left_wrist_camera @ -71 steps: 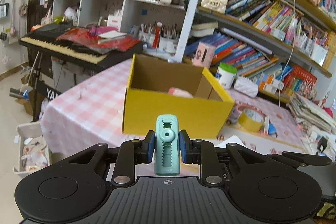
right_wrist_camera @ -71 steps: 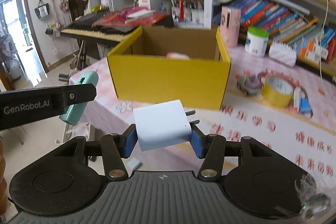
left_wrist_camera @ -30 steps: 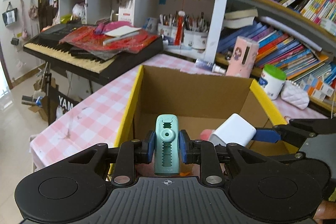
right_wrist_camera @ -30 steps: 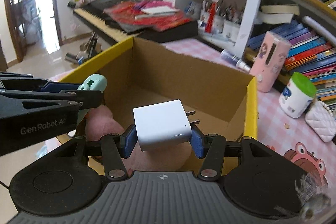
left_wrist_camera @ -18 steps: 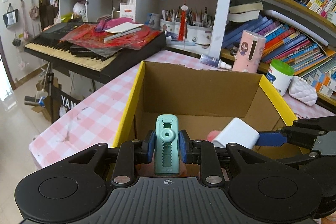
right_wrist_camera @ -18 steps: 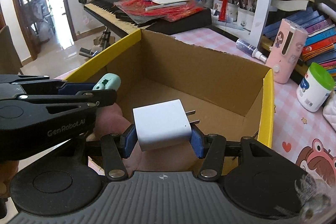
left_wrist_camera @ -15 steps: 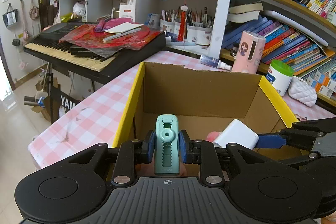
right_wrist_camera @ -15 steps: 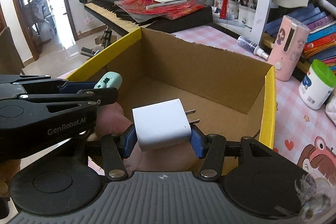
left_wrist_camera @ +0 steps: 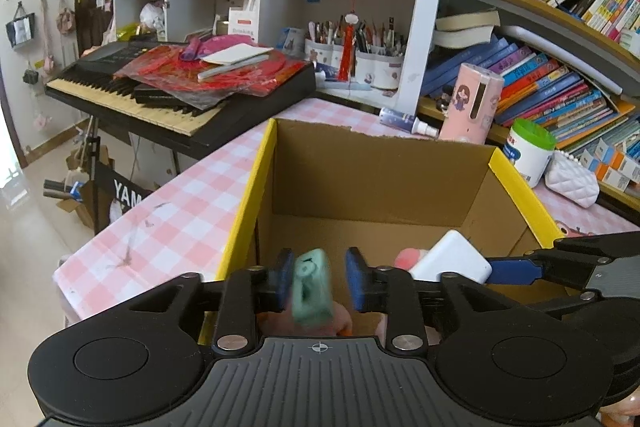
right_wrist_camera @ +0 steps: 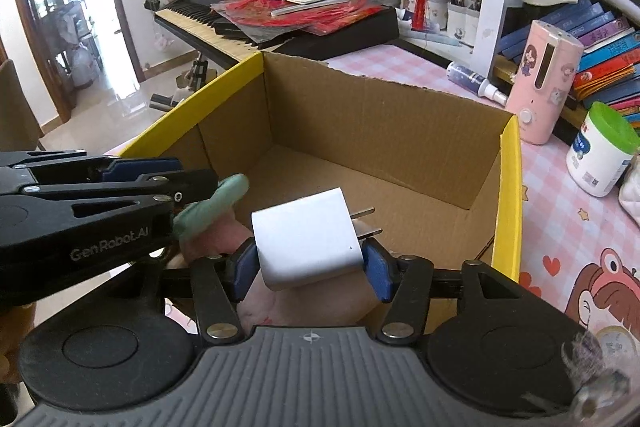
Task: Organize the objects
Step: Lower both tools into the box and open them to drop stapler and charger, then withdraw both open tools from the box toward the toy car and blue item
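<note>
Left wrist view looks down over the near rim of an open cardboard box (left_wrist_camera: 384, 183) with yellow outer walls, standing on a desk (left_wrist_camera: 176, 219) under a pink checked cloth. The left gripper (left_wrist_camera: 320, 277) has just been opening its fingers; the blue pads stand clear of the mint-green clip (left_wrist_camera: 312, 287), which is blurred between them with a gap on either side, its long axis roughly upright and leaning slightly right. Under it, on the box floor at the near wall, lies something soft and pink (left_wrist_camera: 340, 319). To the right, the white charger plug (left_wrist_camera: 450, 263) hangs above the box's near right corner.

Right wrist view shows the right gripper (right_wrist_camera: 308, 263), fingers likewise just widened, with the charger between the pads; its left side lies against the left pad, and I cannot tell whether the right pad touches. It tilts, metal prongs pointing to the far right into the box. A keyboard (right_wrist_camera: 240, 23) stands beyond the desk's far left.
</note>
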Motion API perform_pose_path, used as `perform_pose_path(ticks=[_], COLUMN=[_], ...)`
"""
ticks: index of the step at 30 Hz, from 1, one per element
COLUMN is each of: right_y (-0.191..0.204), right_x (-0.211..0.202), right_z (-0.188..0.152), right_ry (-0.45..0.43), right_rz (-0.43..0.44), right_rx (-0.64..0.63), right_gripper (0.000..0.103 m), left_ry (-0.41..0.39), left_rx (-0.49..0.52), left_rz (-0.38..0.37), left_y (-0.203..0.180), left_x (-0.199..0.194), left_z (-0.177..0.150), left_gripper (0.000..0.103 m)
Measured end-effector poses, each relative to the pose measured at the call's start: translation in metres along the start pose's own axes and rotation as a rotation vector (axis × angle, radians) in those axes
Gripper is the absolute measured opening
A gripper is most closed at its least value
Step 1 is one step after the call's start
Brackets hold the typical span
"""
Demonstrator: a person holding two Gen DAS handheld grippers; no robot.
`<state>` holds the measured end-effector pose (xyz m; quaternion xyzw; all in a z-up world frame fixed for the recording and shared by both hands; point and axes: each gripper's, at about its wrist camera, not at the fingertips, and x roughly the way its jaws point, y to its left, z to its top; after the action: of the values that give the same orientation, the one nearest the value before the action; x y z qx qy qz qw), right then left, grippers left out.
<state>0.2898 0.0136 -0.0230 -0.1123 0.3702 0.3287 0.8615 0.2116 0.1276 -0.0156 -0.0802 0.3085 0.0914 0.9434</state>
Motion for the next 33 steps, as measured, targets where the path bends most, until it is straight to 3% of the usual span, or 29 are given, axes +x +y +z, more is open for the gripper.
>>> perform_pose_path(ticks=[1, 4, 9, 19, 25, 33], right_y=[0.001, 0.003, 0.012, 0.019, 0.026, 0.058], right_x=[-0.001, -0.013, -0.041, -0.102, -0.112, -0.111], right_z=[0.0, 0.0, -0.003, -0.033, -0.065, -0.102], right_ry=[-0.008, -0.062, -0.162, -0.346, -0.291, -0.172], right_rz=[-0.001, 0.001, -0.03, -0.263, -0.348, -0.381], right_rx=[0.002, 0.009, 0.0, 0.04, 0.128, 0.118], right_gripper=[0.06, 0.071, 0.082, 0.089, 0.089, 0.092], left_ry=[-0.014, -0.07, -0.158, -0.209, -0.16, -0.061], left_rx=[-0.002, -0.007, -0.023, -0.063, -0.044, -0.052], left_rz=[-0.001, -0.006, -0.026, -0.025, 0.009, 0.054], left_y=[0.0, 0.0, 0.001, 0.013, 0.018, 0.027], left_x=[-0.003, -0.016, -0.045, -0.087, -0.099, -0.117], left_z=[0.0, 0.002, 0.006, -0.015, -0.042, -0.074], left_gripper=[0.048, 0.061, 0.074, 0.083, 0.084, 0.088])
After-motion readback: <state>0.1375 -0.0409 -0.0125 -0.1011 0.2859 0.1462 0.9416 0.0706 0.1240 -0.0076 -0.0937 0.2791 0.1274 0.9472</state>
